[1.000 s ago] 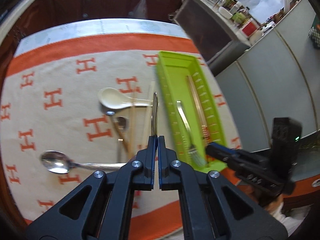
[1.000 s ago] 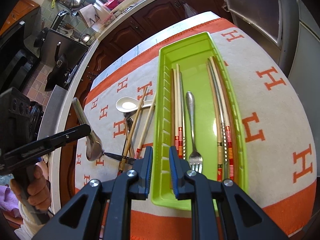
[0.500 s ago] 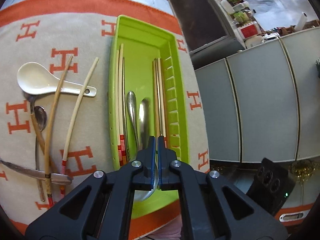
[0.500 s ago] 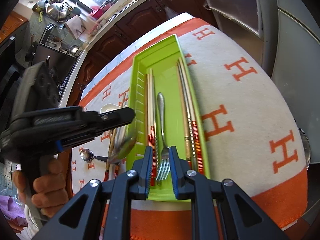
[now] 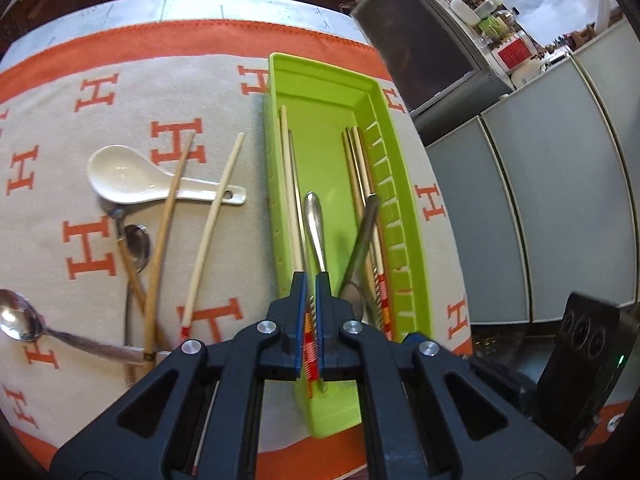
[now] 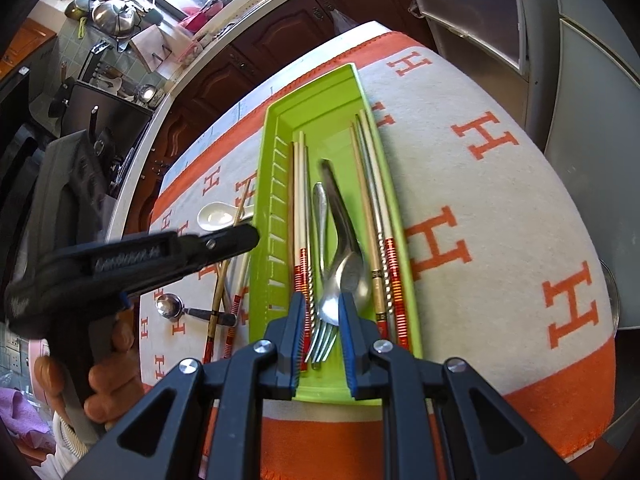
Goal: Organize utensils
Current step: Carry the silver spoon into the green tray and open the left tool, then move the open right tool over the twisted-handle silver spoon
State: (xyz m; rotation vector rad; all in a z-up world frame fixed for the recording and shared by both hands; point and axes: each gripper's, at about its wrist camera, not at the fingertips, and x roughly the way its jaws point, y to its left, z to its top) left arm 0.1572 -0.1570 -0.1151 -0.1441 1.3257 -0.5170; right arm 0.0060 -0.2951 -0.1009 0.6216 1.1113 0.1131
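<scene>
left gripper (image 5: 311, 280) slightly parted, empty. metal spoon (image 6: 344, 268) lies loose, angled across the fork (image 6: 322, 240) in the green tray (image 6: 276, 120), near end. right gripper (image 6: 320, 308) apart, idle above.

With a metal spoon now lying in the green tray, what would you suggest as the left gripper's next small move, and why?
Probably swing the left gripper, jaws slightly open and empty, left toward the white ceramic spoon. The metal spoon lies in the green tray, while the ceramic spoon, loose chopsticks and other spoons remain on the cloth.
</scene>
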